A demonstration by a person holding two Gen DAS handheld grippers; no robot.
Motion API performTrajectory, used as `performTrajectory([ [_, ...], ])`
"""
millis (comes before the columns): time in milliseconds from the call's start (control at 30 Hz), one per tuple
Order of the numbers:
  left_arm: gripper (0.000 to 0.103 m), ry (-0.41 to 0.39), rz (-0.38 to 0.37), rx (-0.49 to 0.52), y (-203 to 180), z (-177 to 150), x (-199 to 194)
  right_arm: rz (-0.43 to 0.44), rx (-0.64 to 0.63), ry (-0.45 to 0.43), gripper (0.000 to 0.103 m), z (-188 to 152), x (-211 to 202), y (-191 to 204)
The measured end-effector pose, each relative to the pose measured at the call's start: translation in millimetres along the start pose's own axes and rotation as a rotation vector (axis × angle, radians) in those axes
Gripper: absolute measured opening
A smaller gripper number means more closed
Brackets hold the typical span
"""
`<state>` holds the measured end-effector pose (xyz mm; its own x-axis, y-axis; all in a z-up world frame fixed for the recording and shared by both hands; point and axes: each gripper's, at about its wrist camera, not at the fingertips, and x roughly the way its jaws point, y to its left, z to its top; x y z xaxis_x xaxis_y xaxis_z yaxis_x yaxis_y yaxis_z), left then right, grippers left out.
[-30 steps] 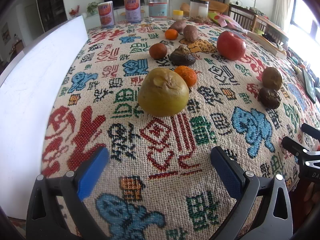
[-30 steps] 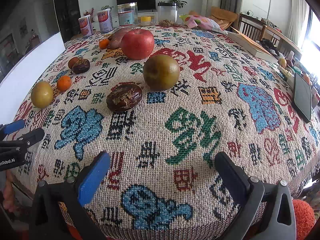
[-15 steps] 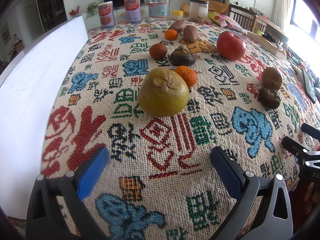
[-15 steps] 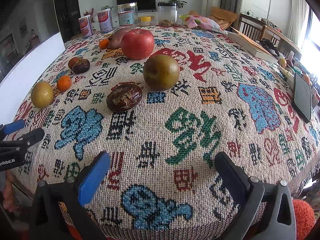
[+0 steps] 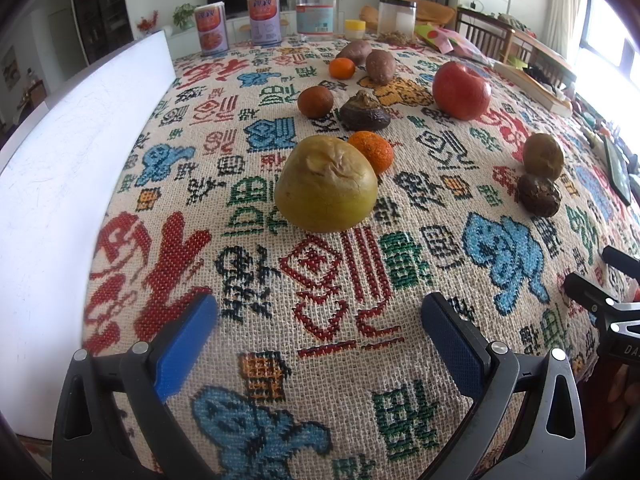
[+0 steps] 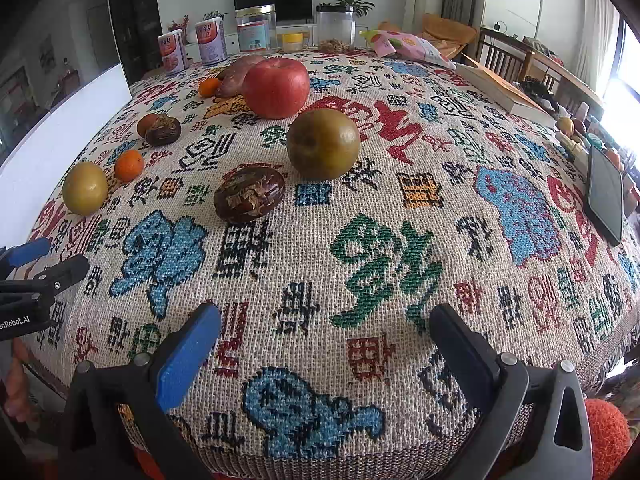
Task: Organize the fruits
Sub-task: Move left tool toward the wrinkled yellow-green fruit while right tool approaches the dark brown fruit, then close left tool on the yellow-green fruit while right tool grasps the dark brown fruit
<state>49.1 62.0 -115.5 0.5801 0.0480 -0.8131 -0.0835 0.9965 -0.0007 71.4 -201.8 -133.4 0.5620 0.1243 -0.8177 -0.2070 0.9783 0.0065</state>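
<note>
Fruits lie scattered on a patterned tablecloth (image 5: pixel 248 344). In the left wrist view a wrinkled yellow-green fruit (image 5: pixel 326 183) sits ahead of my open, empty left gripper (image 5: pixel 318 324), with a small orange (image 5: pixel 371 150) behind it, a red apple (image 5: pixel 461 90) farther right, and brown fruits (image 5: pixel 538 193). In the right wrist view my open, empty right gripper (image 6: pixel 324 334) hovers at the table's near edge; a dark wrinkled fruit (image 6: pixel 249 194), a round olive-brown fruit (image 6: pixel 323 143) and the red apple (image 6: pixel 276 87) lie ahead.
A white board (image 5: pixel 60 168) stands along the table's left side. Cans (image 5: pixel 211 29) and jars (image 6: pixel 335 27) line the far edge. A phone (image 6: pixel 605 194) and a book (image 6: pixel 504 90) lie at the right. The left gripper shows at the left edge of the right wrist view (image 6: pixel 36 264).
</note>
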Motion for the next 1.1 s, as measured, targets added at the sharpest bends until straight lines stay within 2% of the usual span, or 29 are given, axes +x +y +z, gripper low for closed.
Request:
performTrajectory([
  [500, 0.102, 0.017, -0.009, 0.007, 1, 2, 0, 0.0, 0.001, -0.001, 0.103, 0, 0, 0],
  [567, 0.102, 0.057, -0.044, 0.0, 6, 8, 0, 0.0, 0.001, -0.001, 0.103, 0, 0, 0],
  [700, 0.102, 0.04, -0.192, -0.071, 30, 23, -11, 0.001, 0.0, -0.001, 0.103, 0, 0, -1],
  [800, 0.102, 0.048, -0.247, -0.053, 32, 34, -13, 0.001, 0.0, 0.0, 0.103, 0, -1, 1],
  [1000, 0.099, 0.033, -0.183, 0.037, 11, 59, 10, 0.004, 0.005, 0.002, 0.103, 0, -2, 2],
  [1033, 0.095, 0.024, -0.176, 0.04, 10, 62, 13, 0.011, 0.009, 0.007, 0.103, 1, -3, 1],
  [1067, 0.064, 0.026, -0.17, 0.046, 9, 63, 16, 0.027, 0.02, 0.013, 0.103, 2, -4, -2],
  [1100, 0.055, 0.047, -0.166, 0.049, 8, 65, 21, 0.059, 0.052, 0.014, 0.103, 3, -7, -8],
])
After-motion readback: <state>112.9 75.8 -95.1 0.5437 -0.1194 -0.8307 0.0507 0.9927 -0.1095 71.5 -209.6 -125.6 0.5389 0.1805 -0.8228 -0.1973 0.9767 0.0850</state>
